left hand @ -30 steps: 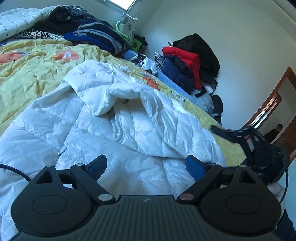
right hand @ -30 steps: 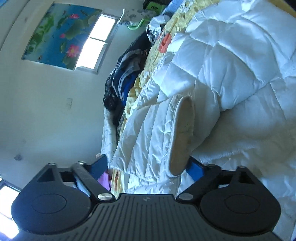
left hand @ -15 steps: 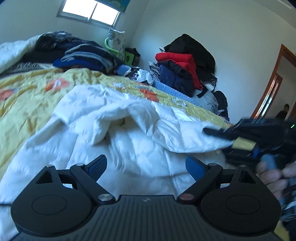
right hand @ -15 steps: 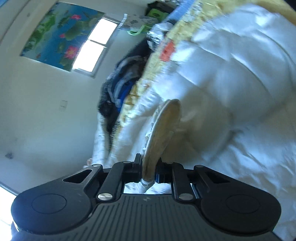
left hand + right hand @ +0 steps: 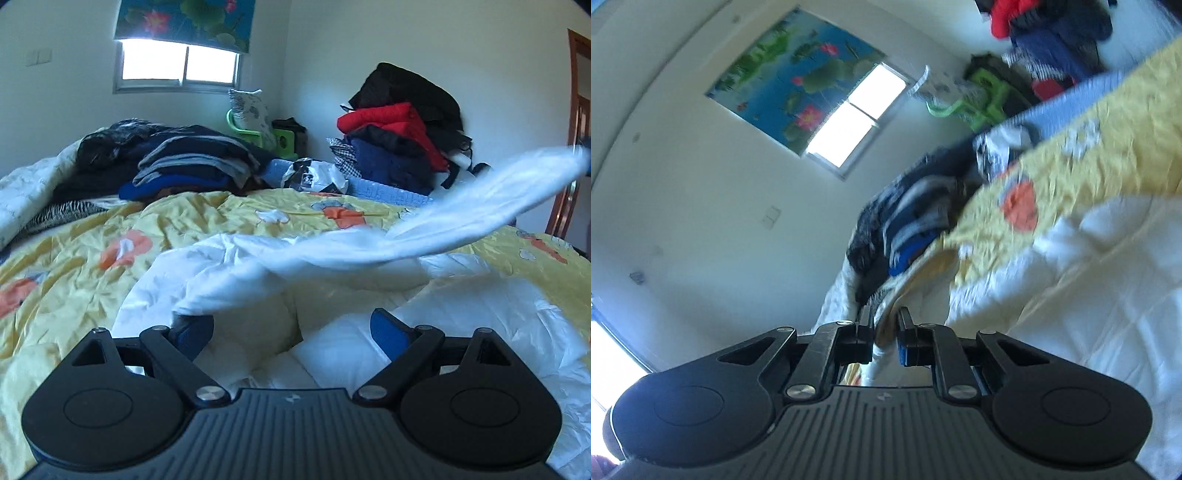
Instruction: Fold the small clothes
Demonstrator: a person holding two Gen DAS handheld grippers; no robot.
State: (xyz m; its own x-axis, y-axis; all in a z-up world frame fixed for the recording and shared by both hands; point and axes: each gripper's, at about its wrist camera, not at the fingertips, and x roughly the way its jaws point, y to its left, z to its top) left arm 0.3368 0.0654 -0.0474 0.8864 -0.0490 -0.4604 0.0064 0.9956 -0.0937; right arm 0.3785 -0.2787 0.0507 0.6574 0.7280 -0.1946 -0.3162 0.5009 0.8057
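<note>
Between the spread fingers of the left gripper (image 5: 291,328) lies the white padded jacket (image 5: 369,332), ungrasped, on the yellow bedspread (image 5: 85,273). The right gripper (image 5: 885,338) pinches a jacket edge, lifting a blurred sleeve. Beyond, folded dark clothes (image 5: 192,166) sit below the window (image 5: 181,64).

Place: home bedroom
Signs: bed (image 5: 92,258) at 9 o'clock; clothes piles (image 5: 399,147) at 1; window (image 5: 179,66) at 11
</note>
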